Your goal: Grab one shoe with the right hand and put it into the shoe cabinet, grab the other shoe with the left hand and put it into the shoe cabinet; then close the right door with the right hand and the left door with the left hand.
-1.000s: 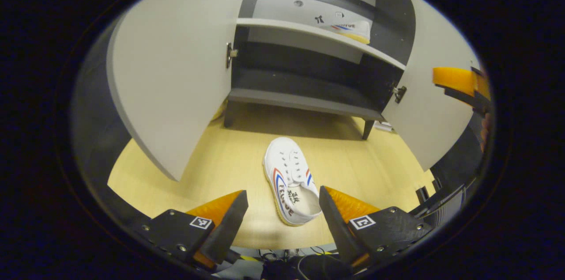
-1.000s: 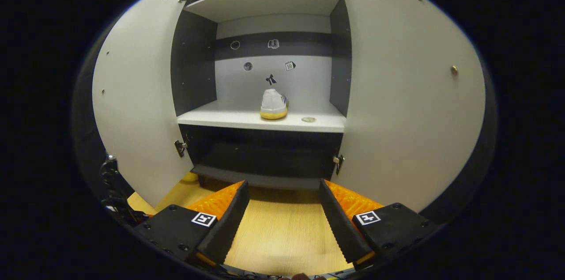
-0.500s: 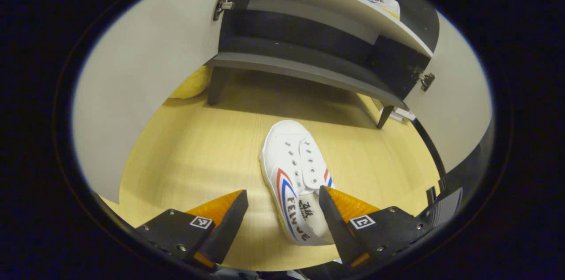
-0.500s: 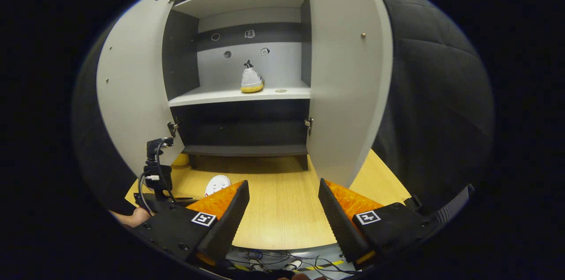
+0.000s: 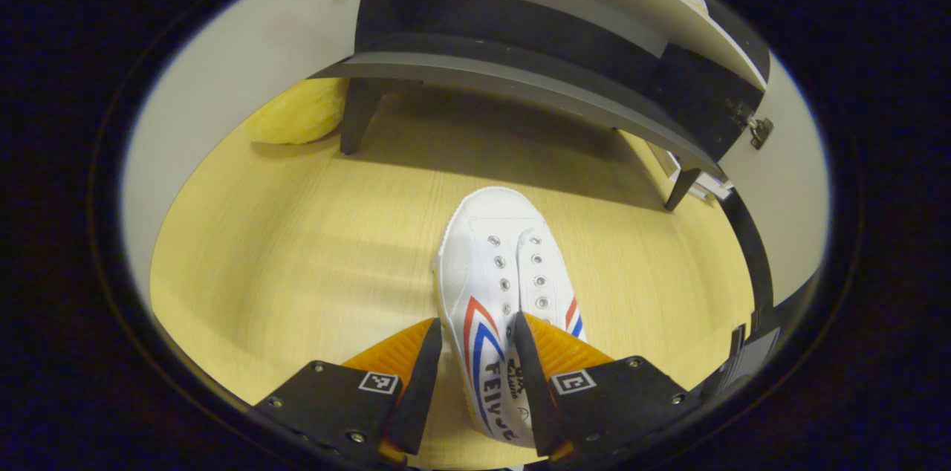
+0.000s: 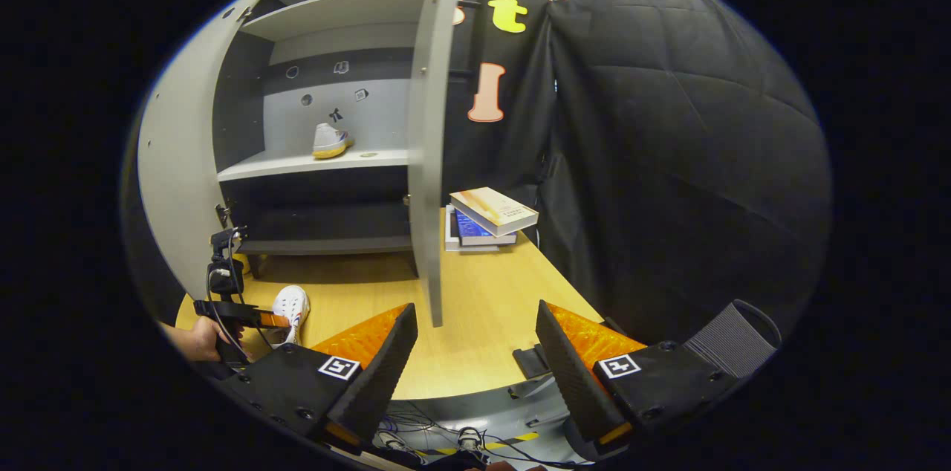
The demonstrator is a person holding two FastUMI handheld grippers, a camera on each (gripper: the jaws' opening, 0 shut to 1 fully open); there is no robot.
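Left tool (image 5: pixel 475 374) closed in around one shoe (image 5: pixel 499 285).

My left gripper (image 5: pixel 475 374) hides the heel of the shoe on the table (image 5: pixel 496 285), so I cannot tell whether both fingers press its side. Above that shoe, the cabinet (image 5: pixel 520 77) is cut off above its middle shelf. The shelved shoe (image 6: pixel 329 141) inside is too small for detail.

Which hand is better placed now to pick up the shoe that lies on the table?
The left. Its tool already straddles the shoe on the table, one finger on each side. The right tool is open, off by the right door.
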